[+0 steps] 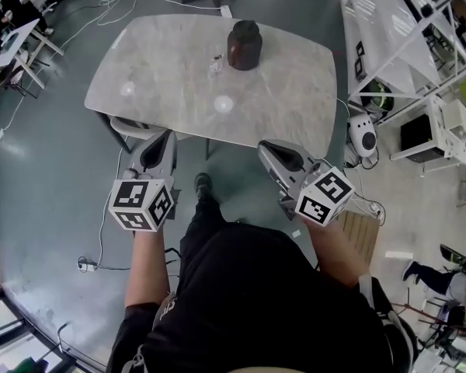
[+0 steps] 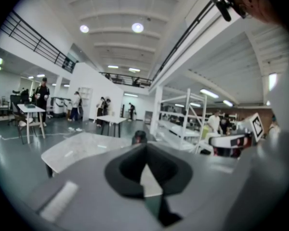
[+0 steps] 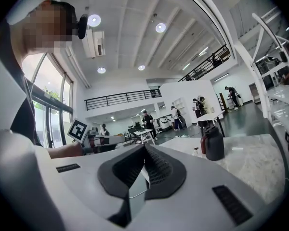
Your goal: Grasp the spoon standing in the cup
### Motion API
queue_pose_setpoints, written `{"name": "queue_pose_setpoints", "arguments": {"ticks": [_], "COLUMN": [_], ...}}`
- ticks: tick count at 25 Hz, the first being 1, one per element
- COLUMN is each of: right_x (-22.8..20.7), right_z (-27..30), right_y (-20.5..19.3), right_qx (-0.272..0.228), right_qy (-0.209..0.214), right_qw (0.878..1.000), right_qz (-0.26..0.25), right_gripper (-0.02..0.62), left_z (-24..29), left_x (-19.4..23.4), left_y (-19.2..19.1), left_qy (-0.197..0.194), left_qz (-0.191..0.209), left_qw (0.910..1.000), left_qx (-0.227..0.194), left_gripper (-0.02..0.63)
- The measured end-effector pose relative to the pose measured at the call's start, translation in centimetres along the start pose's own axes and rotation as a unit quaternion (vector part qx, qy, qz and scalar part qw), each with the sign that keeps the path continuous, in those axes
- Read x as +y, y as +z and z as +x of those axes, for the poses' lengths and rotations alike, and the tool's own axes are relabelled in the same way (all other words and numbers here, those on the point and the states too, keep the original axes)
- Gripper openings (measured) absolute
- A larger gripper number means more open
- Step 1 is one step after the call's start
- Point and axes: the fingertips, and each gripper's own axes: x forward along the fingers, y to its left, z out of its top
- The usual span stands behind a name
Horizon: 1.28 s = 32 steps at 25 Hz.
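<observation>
Markers of black squares cover left cube and right cube.

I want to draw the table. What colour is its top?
The table is pale grey, faintly marbled; the head view shows it best.

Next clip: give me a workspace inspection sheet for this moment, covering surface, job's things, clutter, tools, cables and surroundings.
Surface: pale marbled table, mostly bare.
Job's things: small clear item at the far side, perhaps the cup; spoon too small to tell.
Clutter: dark lidded jug beside it.
Tools: left tool and right tool both shut, empty, by the table's near edge.
Cables: white cables on the floor beyond the table; power strip at left.
Surroundings: white racks at right; people far left.
</observation>
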Motion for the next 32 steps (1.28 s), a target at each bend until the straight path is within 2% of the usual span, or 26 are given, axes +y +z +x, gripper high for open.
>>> {"name": "queue_pose_setpoints", "arguments": {"ticks": [7, 11, 15, 19, 25, 29, 32], "right_x": [-4.9, -6.5, -8.2, -9.7, -12.1, -14.3, -16.6], "right_z": [6.3, 11.2, 16.0, 20.1, 23.4, 23.4, 23.3], "right_y": [2.0, 2.4, 2.9, 3.2, 3.6, 3.9, 4.2], "right_qx": [-0.002, 0.014, 0.032, 0.045, 0.044, 0.037, 0.029], "right_qy": [-0.030, -0.027, -0.028, -0.040, -0.067, -0.082, -0.085], "right_qw": [1.000, 1.000, 0.999, 0.998, 0.997, 0.996, 0.995], "right_qz": [0.001, 0.001, 0.003, 0.005, 0.015, 0.022, 0.033], "right_gripper": [-0.005, -0.005, -0.005, -0.005, -0.005, -0.005, -0.005], "left_z": [6.8, 10.2, 12.8, 15.3, 19.6, 21.6, 23.7], "left_x": [4.9, 8.3, 12.1, 15.4, 17.3, 16.5, 16.0], "left_y": [2.7, 4.5, 5.6, 5.6, 5.7, 5.0, 4.7], "left_qy": [-0.031, -0.043, -0.054, -0.071, -0.107, -0.127, -0.126], "left_qz": [0.010, 0.023, 0.017, 0.012, 0.026, 0.032, 0.041], "left_qw": [0.9994, 0.9988, 0.9983, 0.9974, 0.9935, 0.9905, 0.9898], "left_qx": [-0.005, -0.008, -0.013, 0.001, 0.026, 0.041, 0.053], "left_gripper": [0.009, 0.010, 0.011, 0.011, 0.014, 0.015, 0.017]}}
